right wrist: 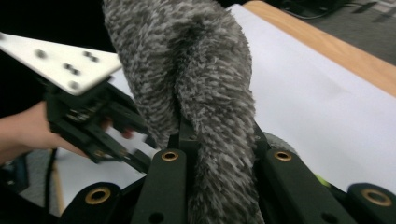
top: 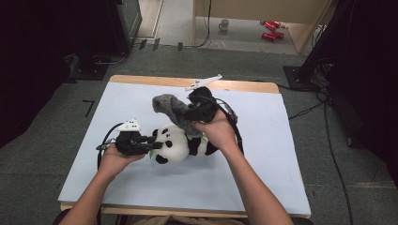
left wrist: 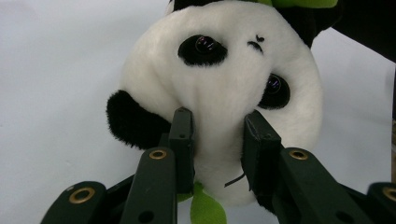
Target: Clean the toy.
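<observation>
A black-and-white panda plush (top: 174,146) lies on its side in the middle of the white-covered table (top: 263,154). My left gripper (top: 154,143) is shut on the panda's head (left wrist: 219,70), its pads pressing into the white fur below the eyes (left wrist: 217,127). A green leaf (left wrist: 205,211) pokes out beneath. Raised above the panda, my right gripper (top: 188,112) is shut on a fuzzy grey cloth (top: 170,108). That cloth (right wrist: 201,70) bulges up between the jaws (right wrist: 217,135). Beyond it, the right gripper view catches the left gripper (right wrist: 88,126) in a hand.
The table's wooden far edge (top: 244,86) borders grey carpet. On the floor beyond are a mug (top: 224,24) and red cans (top: 271,29). Black stands (top: 324,51) and cables flank the table. Bare white sheet lies at both sides and in front.
</observation>
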`<state>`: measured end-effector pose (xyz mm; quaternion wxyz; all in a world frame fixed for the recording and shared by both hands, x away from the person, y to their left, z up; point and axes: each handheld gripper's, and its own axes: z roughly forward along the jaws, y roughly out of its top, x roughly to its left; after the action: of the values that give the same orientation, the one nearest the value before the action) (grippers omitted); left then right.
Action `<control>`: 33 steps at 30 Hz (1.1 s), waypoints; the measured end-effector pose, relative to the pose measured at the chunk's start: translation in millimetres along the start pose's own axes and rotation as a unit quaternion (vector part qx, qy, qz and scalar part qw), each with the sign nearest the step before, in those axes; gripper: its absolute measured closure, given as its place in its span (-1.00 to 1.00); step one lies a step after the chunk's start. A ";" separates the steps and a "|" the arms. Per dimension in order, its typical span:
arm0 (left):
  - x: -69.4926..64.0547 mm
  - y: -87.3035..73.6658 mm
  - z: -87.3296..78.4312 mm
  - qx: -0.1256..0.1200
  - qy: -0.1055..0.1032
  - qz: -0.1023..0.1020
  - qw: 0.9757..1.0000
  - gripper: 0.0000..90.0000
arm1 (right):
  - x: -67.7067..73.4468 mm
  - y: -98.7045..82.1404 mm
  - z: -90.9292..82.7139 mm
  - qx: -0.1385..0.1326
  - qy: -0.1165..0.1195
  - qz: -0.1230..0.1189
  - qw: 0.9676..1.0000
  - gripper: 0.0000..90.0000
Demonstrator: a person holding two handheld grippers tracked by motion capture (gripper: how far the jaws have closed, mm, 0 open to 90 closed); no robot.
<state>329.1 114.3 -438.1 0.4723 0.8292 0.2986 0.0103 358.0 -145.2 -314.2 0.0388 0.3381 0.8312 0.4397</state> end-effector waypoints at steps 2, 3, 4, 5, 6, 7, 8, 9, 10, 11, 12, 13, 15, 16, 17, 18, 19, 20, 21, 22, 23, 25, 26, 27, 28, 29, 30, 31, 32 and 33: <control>0.0 0.1 0.0 -0.001 0.000 0.001 1.000 0.53 | 3.4 1.9 4.0 -0.001 0.011 0.004 1.000 0.72; -0.1 0.2 -0.1 -0.001 0.001 0.002 1.000 0.53 | 6.2 3.5 7.9 -0.002 0.022 0.009 1.000 0.72; -0.1 0.2 -0.1 -0.001 0.001 0.002 1.000 0.54 | 9.4 4.8 12.1 -0.002 0.029 0.011 1.000 0.72; -0.2 0.0 -0.1 -0.003 0.002 0.002 1.000 0.54 | 15.9 6.0 21.7 0.006 0.031 0.006 0.999 0.72; -0.2 0.0 -0.2 -0.003 0.003 0.004 1.000 0.54 | 18.2 5.3 27.6 0.016 0.028 0.000 0.999 0.72; -0.2 -0.1 -0.3 -0.003 0.003 0.004 1.000 0.54 | 19.0 3.6 33.8 0.027 0.020 -0.004 0.999 0.72; -0.1 -0.1 -0.4 -0.002 0.003 0.005 1.000 0.54 | 18.2 1.5 38.6 0.034 0.016 -0.004 0.999 0.72; 0.0 -0.1 -0.5 -0.001 0.002 0.005 1.000 0.54 | 15.3 -3.2 45.8 0.047 0.011 0.002 0.999 0.72; 0.0 -0.3 -0.3 -0.001 0.003 0.004 1.000 0.54 | 13.3 -6.4 49.4 0.054 0.008 0.005 0.998 0.72; 0.4 -0.6 -0.1 0.002 0.004 0.005 1.000 0.54 | 10.1 -11.1 53.6 0.059 0.007 0.009 0.998 0.72; 0.4 -0.6 -0.1 0.002 0.004 0.005 1.000 0.54 | 10.1 -11.1 53.6 0.059 0.007 0.009 0.998 0.72; 0.8 -0.8 0.2 0.003 0.005 0.004 1.000 0.54 | 6.4 -16.7 57.3 0.065 0.007 0.015 0.998 0.72; 0.9 -1.3 1.1 0.007 0.004 0.005 1.000 0.54 | -2.8 -26.4 58.8 0.064 0.004 0.022 0.998 0.72; 0.9 -1.3 1.1 0.007 0.004 0.005 1.000 0.54 | -2.8 -26.4 58.8 0.064 0.004 0.022 0.998 0.72; 0.3 -1.0 1.3 0.007 0.004 0.007 1.000 0.54 | -6.7 -28.5 55.6 0.067 -0.007 0.019 0.998 0.72; 0.1 -1.0 1.4 0.008 0.005 0.008 1.000 0.54 | -8.9 -29.2 54.0 0.068 -0.010 0.017 0.998 0.72; -0.1 -1.1 1.6 0.009 0.007 0.010 1.000 0.54 | -10.5 -29.5 52.4 0.070 -0.012 0.018 0.997 0.72; -0.1 -1.1 1.6 0.009 0.007 0.010 1.000 0.54 | -12.9 -30.1 49.9 0.072 -0.020 0.016 0.997 0.72; 0.0 -1.7 2.2 0.015 0.010 0.011 1.000 0.54 | -15.3 -30.9 47.8 0.076 -0.029 0.010 0.997 0.72; 0.0 -1.7 2.2 0.015 0.010 0.011 1.000 0.54 | -15.3 -30.9 47.8 0.076 -0.029 0.010 0.997 0.72; 1.4 -2.3 1.9 0.017 0.010 0.008 1.000 0.53 | -21.4 -33.8 43.3 0.086 -0.048 0.008 0.995 0.72; 1.7 -2.3 2.1 0.016 0.009 0.009 1.000 0.54 | -30.2 -38.4 37.9 0.089 -0.056 0.018 0.994 0.72; 1.7 -2.3 2.1 0.016 0.009 0.009 1.000 0.54 | -30.2 -38.4 37.9 0.089 -0.056 0.018 0.994 0.72; 1.5 -2.3 2.2 0.015 0.008 0.010 1.000 0.54 | -34.7 -40.9 34.8 0.088 -0.059 0.023 0.994 0.72; 1.0 -2.3 2.5 0.013 0.008 0.012 1.000 0.53 | -43.1 -45.8 28.4 0.083 -0.054 0.035 0.994 0.72; 0.8 -2.2 2.6 0.012 0.007 0.013 1.000 0.53 | -46.4 -48.2 25.4 0.078 -0.050 0.042 0.995 0.72; 0.5 -2.1 2.7 0.012 0.007 0.014 1.000 0.53 | -48.6 -50.2 22.7 0.076 -0.049 0.044 0.995 0.72; 0.3 -2.0 2.7 0.012 0.007 0.015 1.000 0.53 | -50.1 -52.1 20.2 0.072 -0.047 0.044 0.995 0.72; 0.3 -2.0 2.7 0.012 0.007 0.015 1.000 0.53 | -51.5 -53.6 17.9 0.069 -0.045 0.047 0.995 0.72; 0.2 -2.0 2.8 0.011 0.007 0.016 1.000 0.53 | -52.7 -54.9 15.8 0.067 -0.045 0.048 0.996 0.72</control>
<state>329.2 113.0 -441.2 0.4608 0.8389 0.2890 0.0201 375.2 -186.6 -377.6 0.0325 0.3989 0.8391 0.3684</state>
